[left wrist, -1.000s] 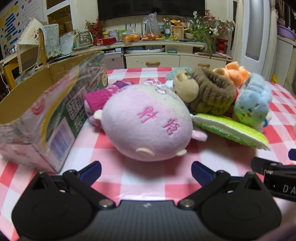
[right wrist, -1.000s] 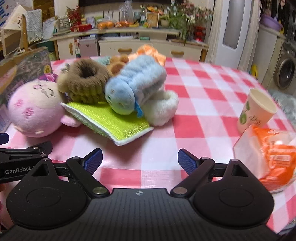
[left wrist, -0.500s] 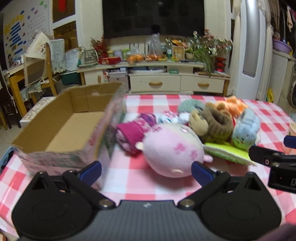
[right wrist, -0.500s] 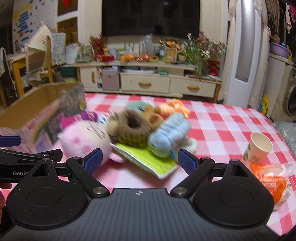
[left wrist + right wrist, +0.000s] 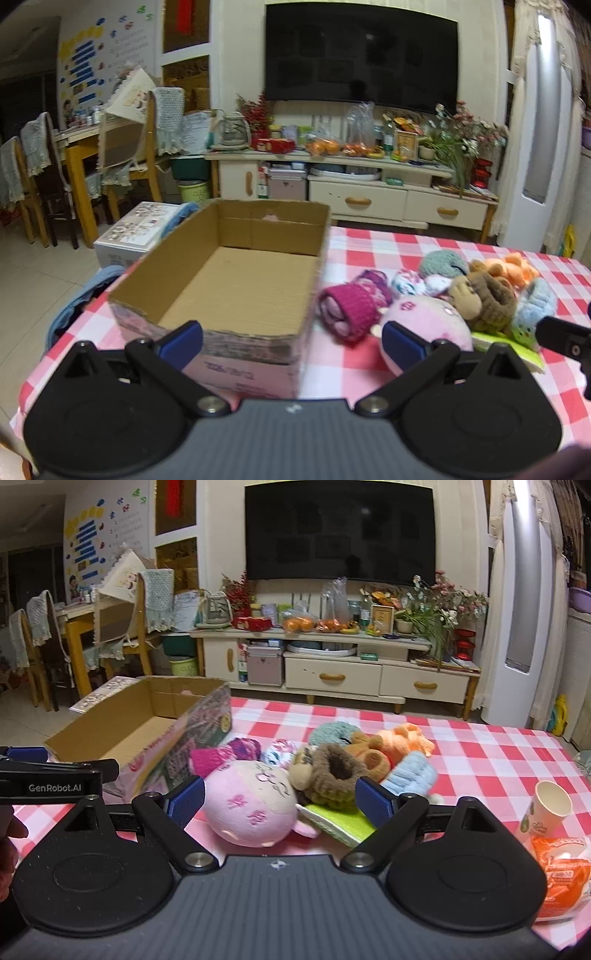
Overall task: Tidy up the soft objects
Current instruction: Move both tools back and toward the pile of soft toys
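Checked table [image 5: 480, 746] – paper cup [image 5: 550, 805] only rightward.

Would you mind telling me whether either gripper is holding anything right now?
Nothing is held: the left gripper and right gripper both have open, empty jaws.

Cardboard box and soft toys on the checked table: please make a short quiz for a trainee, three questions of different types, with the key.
1. True or false: the cardboard box already holds a soft toy.
2. Which toy lies nearest the right gripper? A) pink round plush B) orange plush C) teal knitted toy
3. Fill in: the paper cup stands on the ____ side of the table, seen from the right wrist.

Key: 1 false, its floor is bare. 2 A. 3 right. Both the right gripper and the left gripper are open and hold nothing.
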